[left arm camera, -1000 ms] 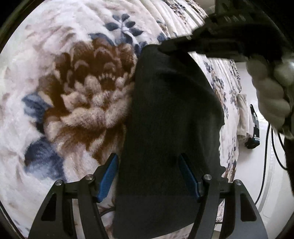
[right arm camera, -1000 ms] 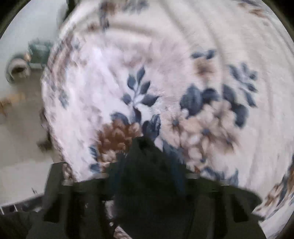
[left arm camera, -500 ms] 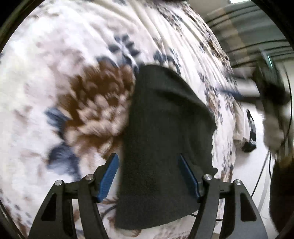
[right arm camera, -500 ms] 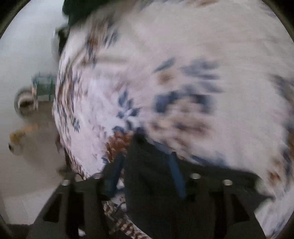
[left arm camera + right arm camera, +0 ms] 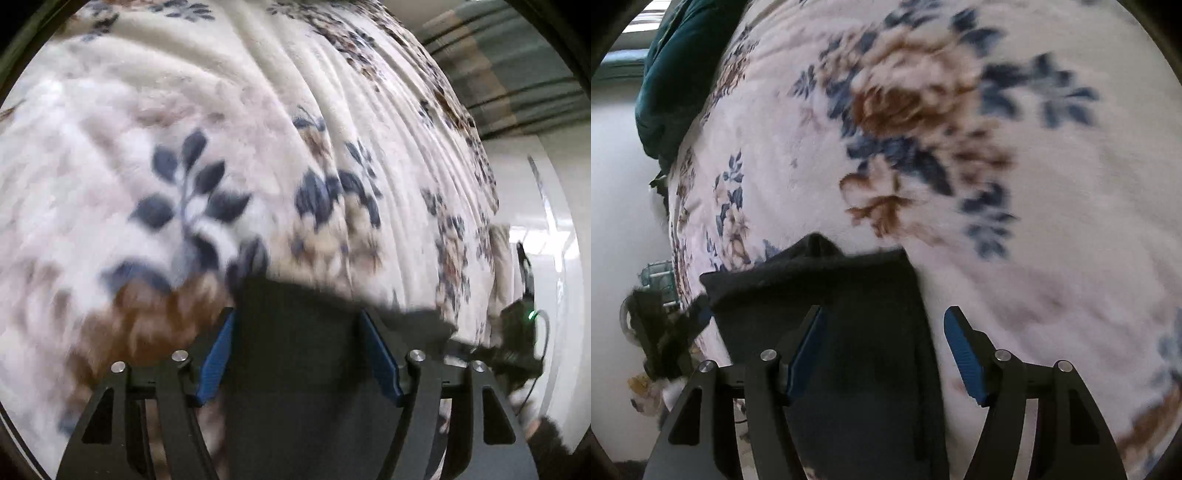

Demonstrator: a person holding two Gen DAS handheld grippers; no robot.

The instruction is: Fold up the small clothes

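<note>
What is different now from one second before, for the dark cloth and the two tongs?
The right tongs let go of the dark cloth; their jaws have just been opening, with the cloth's edge loose between them. The left tongs have just been closing around the cloth. It remains on the flowered blanket.

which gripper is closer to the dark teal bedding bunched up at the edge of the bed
Probably right. The teal bedding lies far ahead-left of the right gripper, whose open jaws straddle the black cloth. The left gripper also straddles that cloth; its view shows no such bedding.
</note>
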